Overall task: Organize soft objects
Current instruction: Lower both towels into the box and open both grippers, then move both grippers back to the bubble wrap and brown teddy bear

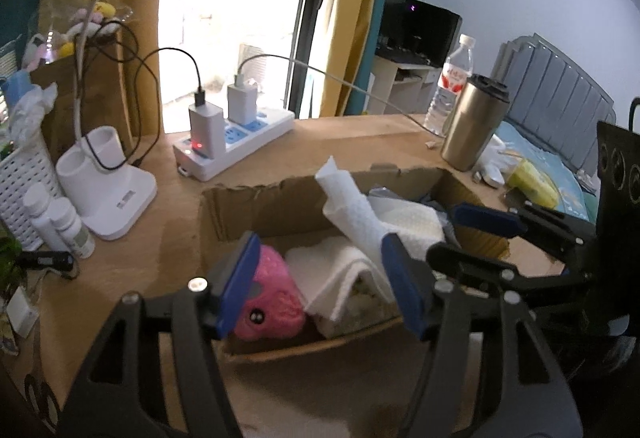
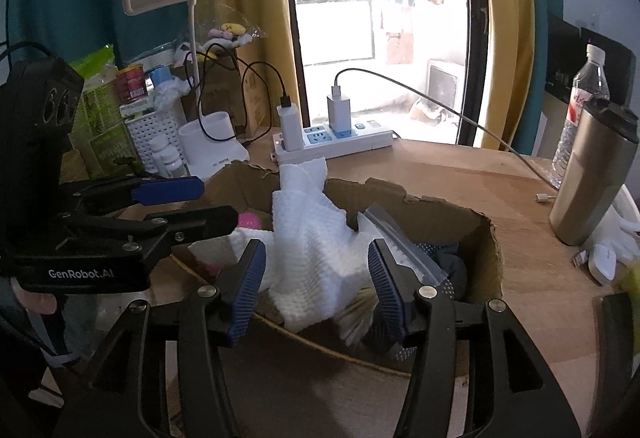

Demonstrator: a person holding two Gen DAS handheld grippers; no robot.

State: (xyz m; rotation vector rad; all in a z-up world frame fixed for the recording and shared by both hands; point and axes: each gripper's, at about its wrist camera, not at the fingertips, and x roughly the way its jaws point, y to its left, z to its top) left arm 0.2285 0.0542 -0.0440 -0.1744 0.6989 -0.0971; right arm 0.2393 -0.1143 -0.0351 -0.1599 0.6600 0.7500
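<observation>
We have both tools poised over the torn-edged brown cardboard box [image 2: 460, 222], which serves as our landmark on the wooden desk [image 2: 500, 177]. The left gripper [image 1: 320, 284] hangs above the box's near-left corner with its blue pads spread wide and nothing between them; below it lie the pink knitted soft toy with a black bead eye [image 1: 272, 294] and a folded white cloth [image 1: 332, 270]. The right gripper [image 2: 316, 290] sits over the box's near edge, its jaws also apart, straddling the white waffle-textured cloth [image 2: 308, 238] that rises in a crumpled peak from the middle of the box; we judge it is not clamped, since gaps show beside the pads. A clear zip bag [image 2: 400, 238] and a dark dotted fabric [image 2: 444, 258] lie toward the box's right side. The main risk, as we see it, is that closing on the tall cloth catches only a loose fold, so it slides out or drags its neighbours over the low, ragged wall. The two tools are close together above the box, so a careless swing could knock one into the other. Beyond the box's far right stands a steel tumbler [image 2: 592, 177] beside a plastic water bottle [image 2: 580, 97], and behind the box a white power strip [image 2: 336, 145] with chargers and trailing cables; a wide lift could topple or snag these.
</observation>
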